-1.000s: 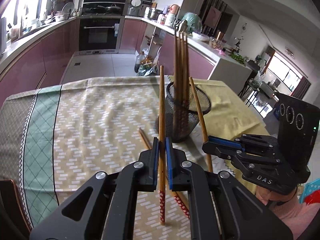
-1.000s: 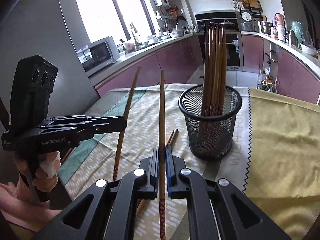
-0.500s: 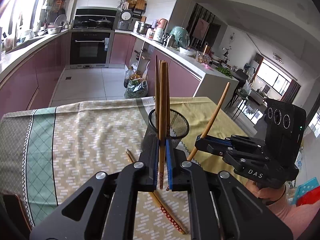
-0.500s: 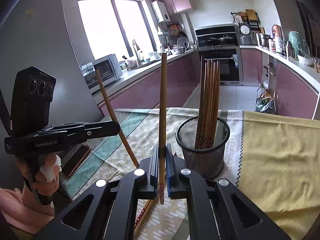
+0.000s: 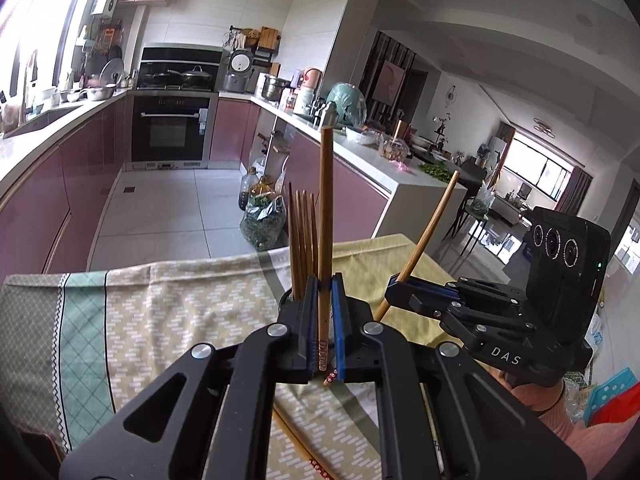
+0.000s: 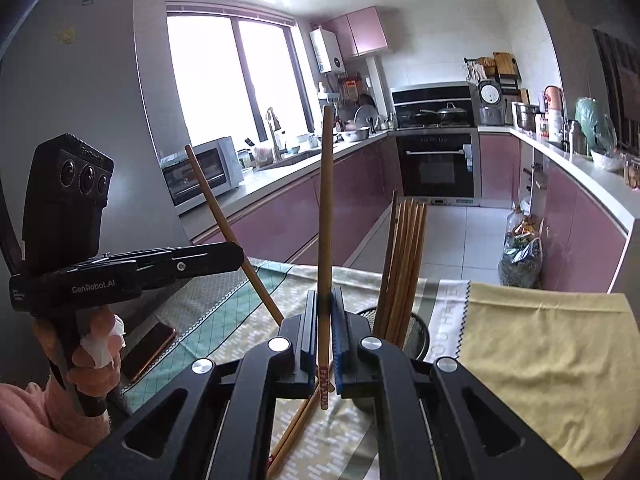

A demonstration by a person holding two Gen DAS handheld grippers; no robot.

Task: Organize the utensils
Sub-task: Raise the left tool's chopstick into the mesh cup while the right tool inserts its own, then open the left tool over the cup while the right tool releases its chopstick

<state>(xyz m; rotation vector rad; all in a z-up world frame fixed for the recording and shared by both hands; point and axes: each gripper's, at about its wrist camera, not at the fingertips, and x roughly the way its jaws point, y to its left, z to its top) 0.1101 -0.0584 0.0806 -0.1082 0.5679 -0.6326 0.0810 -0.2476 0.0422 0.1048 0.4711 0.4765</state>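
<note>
You are partway through: several chopsticks (image 6: 402, 264) already stand bundled in the mesh holder (image 6: 416, 334), and at least two loose chopsticks (image 6: 296, 428) lie on the cloth-covered surface (image 6: 540, 352) below your tools, so by my reading those are left to collect once the pair you carry is dropped in. Your left gripper (image 5: 323, 320) has its jaws pinching one chopstick (image 5: 325, 216) near its patterned end, and your right gripper (image 6: 323, 324) pinches another chopstick (image 6: 326, 216) the same way. Both are held clear of the surface, just in front of the holder. Each one's long axis runs close to vertical, plain end up and patterned end down, as seen from its own camera. From the opposite camera, each leans noticeably away from upright, so I judge you will need to straighten them over the holder's rim.
</note>
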